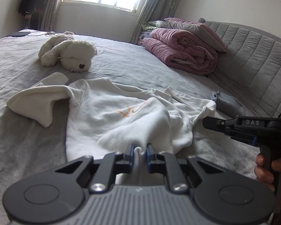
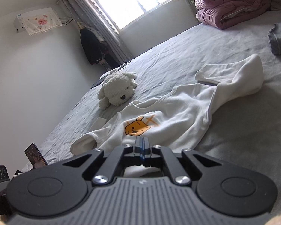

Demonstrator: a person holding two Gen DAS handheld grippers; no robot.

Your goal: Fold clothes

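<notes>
**Both grippers clamped at the sweatshirt's near hem**

Nearest the lens, the left gripper point(image 1: 140, 151) has its blue pads pinched on a ridge of white fabric: that is the bottom hem of the white sweatshirt point(image 1: 110, 112), bunched up between the jaws. From its own camera the right gripper point(image 2: 141, 145) shows its jaws pressed fully together at the hem edge just below the bear print point(image 2: 137, 127); the fabric runs under the tips, so it looks nipped, though the layer itself is hard to make out.

The sweatshirt lies on the grey bedsheet point(image 1: 18, 150) with its long axis running from the grippers at six o'clock up toward the collar at twelve. In the left view one sleeve point(image 1: 37, 101) flops out to ten o'clock, and the right gripper sits at three o'clock, on the garment's other hem corner.

So both hands are equally near, one per corner; the coming fold likely carries the hem toward twelve.

Further out: a plush dog point(image 1: 69, 54) at eleven o'clock, a folded mauve quilt point(image 1: 181, 50) at one o'clock.
</notes>
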